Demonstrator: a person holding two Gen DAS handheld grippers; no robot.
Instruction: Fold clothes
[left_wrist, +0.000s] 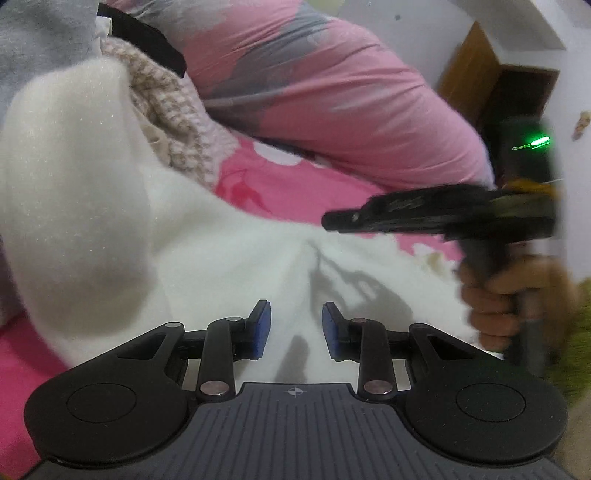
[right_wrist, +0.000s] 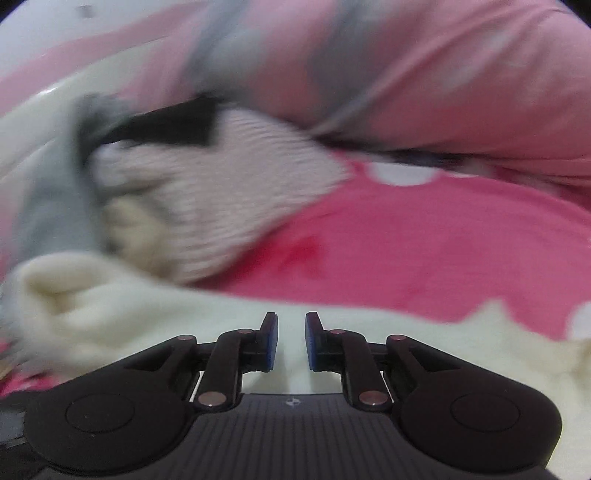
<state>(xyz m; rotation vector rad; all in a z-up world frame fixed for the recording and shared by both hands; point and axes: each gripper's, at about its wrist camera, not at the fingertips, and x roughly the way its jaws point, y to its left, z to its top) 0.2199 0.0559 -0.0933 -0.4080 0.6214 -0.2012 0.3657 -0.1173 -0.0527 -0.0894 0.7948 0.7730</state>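
**White fleece garment spread on the bed, folding barely begun**

The white fleece garment (left_wrist: 110, 221) lies on the pink bed sheet (left_wrist: 295, 184), partly flat, with one bulky part raised beside the knitted sweater (left_wrist: 177, 122). The left claw (left_wrist: 296, 328) hovers over the garment, its jaws apart and holding nothing. The right claw (right_wrist: 291, 339) is also over the garment, with a narrow gap and empty. I judge that no neat fold is made yet; other clothes wait behind the garment.
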